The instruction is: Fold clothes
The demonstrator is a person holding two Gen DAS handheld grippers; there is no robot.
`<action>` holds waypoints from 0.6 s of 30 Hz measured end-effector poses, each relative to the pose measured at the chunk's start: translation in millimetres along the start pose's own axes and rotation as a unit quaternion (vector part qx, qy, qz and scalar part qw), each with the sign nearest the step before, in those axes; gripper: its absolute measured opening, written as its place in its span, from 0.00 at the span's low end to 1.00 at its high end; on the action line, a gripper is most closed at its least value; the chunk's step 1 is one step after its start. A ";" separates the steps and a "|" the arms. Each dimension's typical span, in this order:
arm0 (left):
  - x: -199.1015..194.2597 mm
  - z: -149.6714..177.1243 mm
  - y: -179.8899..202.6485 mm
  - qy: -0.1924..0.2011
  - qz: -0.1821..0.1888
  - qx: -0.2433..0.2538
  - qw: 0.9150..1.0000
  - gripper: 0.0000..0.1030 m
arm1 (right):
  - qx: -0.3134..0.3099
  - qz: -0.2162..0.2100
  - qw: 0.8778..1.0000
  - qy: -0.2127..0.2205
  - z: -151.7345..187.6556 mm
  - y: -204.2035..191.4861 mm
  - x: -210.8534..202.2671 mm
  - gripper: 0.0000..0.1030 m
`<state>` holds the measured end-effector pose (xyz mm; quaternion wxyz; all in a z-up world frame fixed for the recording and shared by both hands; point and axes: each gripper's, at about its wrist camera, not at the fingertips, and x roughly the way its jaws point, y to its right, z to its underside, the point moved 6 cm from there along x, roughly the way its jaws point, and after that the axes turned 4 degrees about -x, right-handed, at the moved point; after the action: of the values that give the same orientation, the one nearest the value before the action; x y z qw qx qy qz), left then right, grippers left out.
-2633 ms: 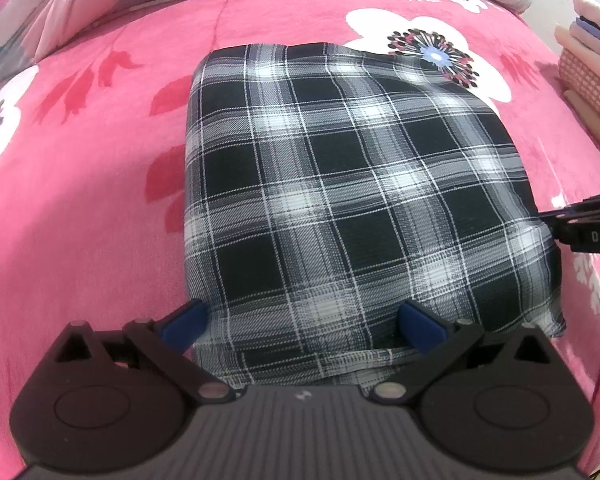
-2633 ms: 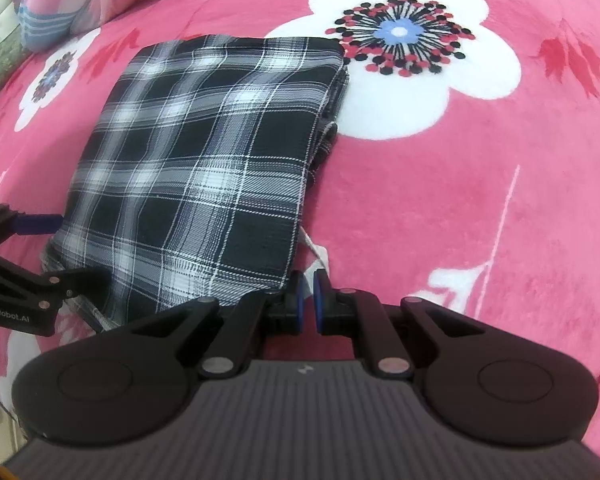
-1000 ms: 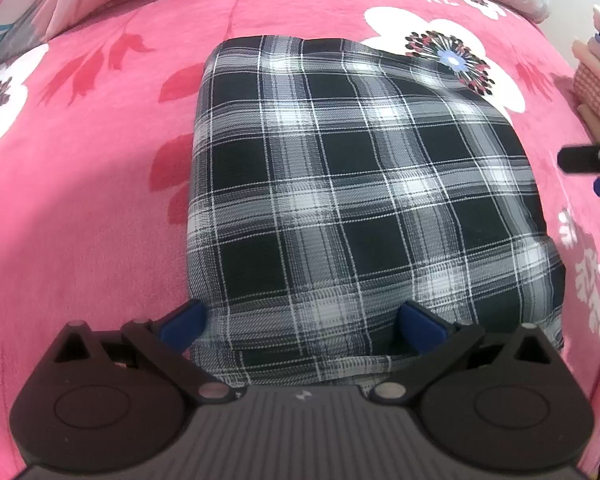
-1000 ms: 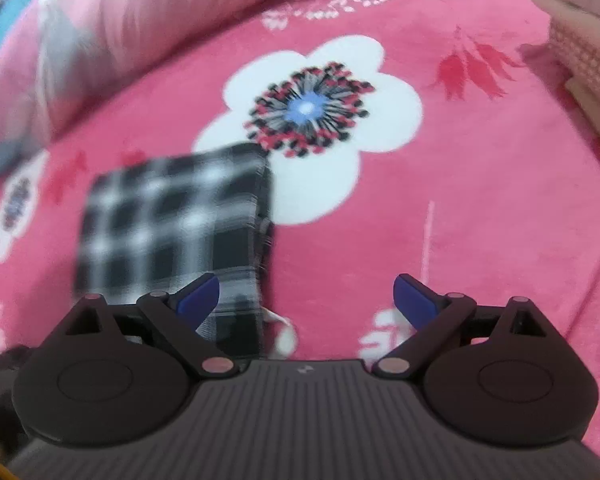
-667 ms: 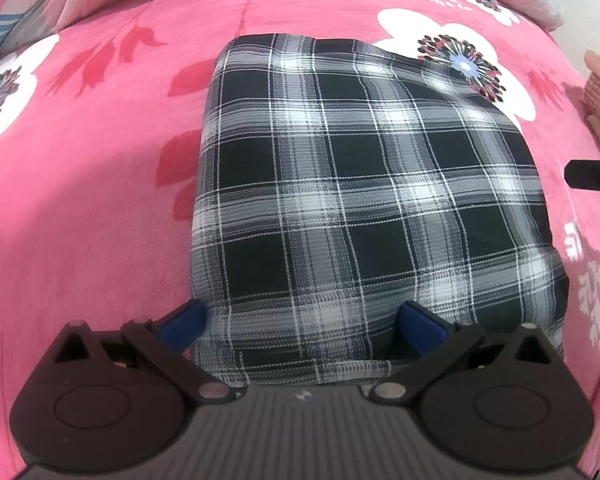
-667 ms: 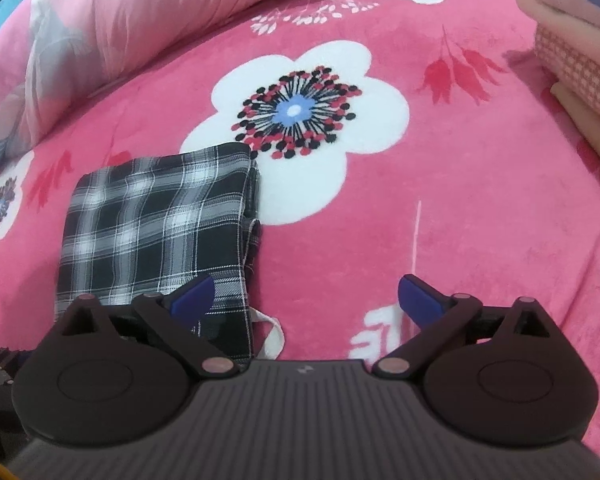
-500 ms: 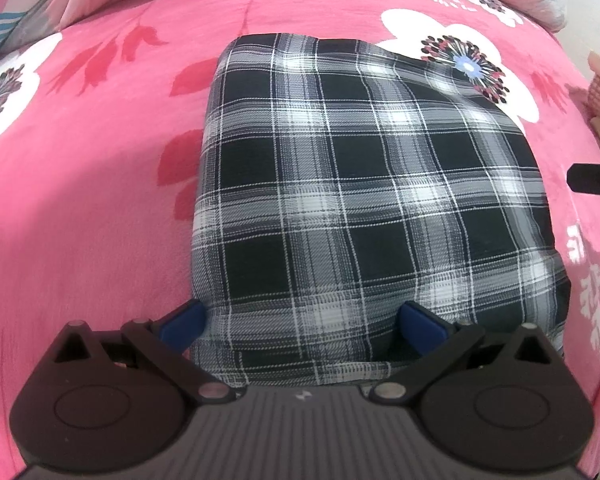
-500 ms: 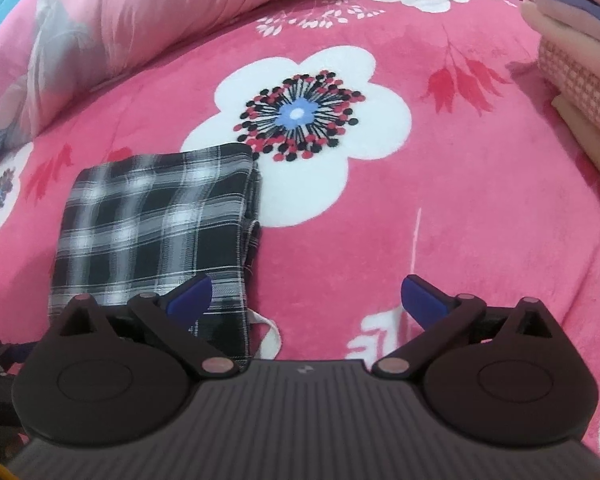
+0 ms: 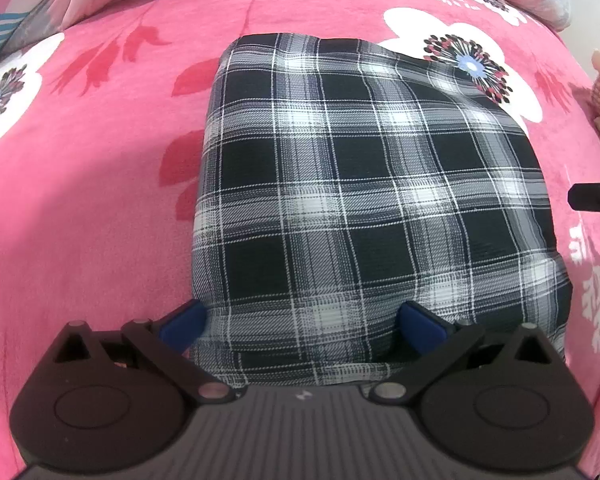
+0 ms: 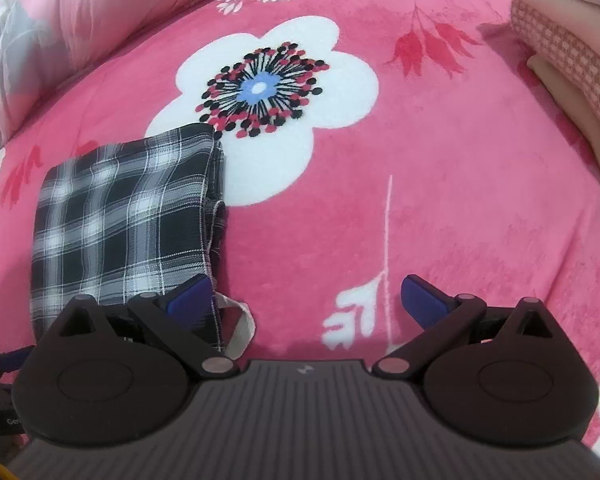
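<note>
A black-and-white plaid garment (image 9: 360,208) lies folded into a rectangle on the pink flowered blanket (image 9: 80,200). My left gripper (image 9: 300,320) is open, its blue fingertips (image 9: 182,320) straddling the near edge of the cloth. In the right wrist view the same plaid garment (image 10: 124,220) lies at the left, with a white loop of cord (image 10: 240,324) sticking out at its near corner. My right gripper (image 10: 306,300) is open above bare blanket just right of the garment, its left fingertip over the garment's near corner. Its black body shows at the right edge of the left wrist view.
A stack of folded clothes (image 10: 572,48), pale pink and red-checked, sits at the right. A rumpled pink quilt (image 10: 80,20) lies along the far side. The blanket's large white flower (image 10: 268,108) lies beyond the garment. The bed edge drops off at the right.
My right gripper let go of the garment's corner, opened, and pulled back to the right. The left gripper stayed open at the near edge, and the garment kept its folded shape.
</note>
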<state>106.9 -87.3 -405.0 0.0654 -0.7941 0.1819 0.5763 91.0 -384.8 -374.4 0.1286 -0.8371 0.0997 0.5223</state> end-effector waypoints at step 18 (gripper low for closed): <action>-42.0 -6.3 -5.7 0.028 -0.018 0.016 0.999 0.98 | -0.010 -0.006 0.999 0.030 -20.5 -17.2 -27.2 0.98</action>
<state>103.2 -75.1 -364.1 0.0833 -0.8117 0.1785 0.5498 101.8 -374.2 -339.4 0.1201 -0.8540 0.0933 0.4975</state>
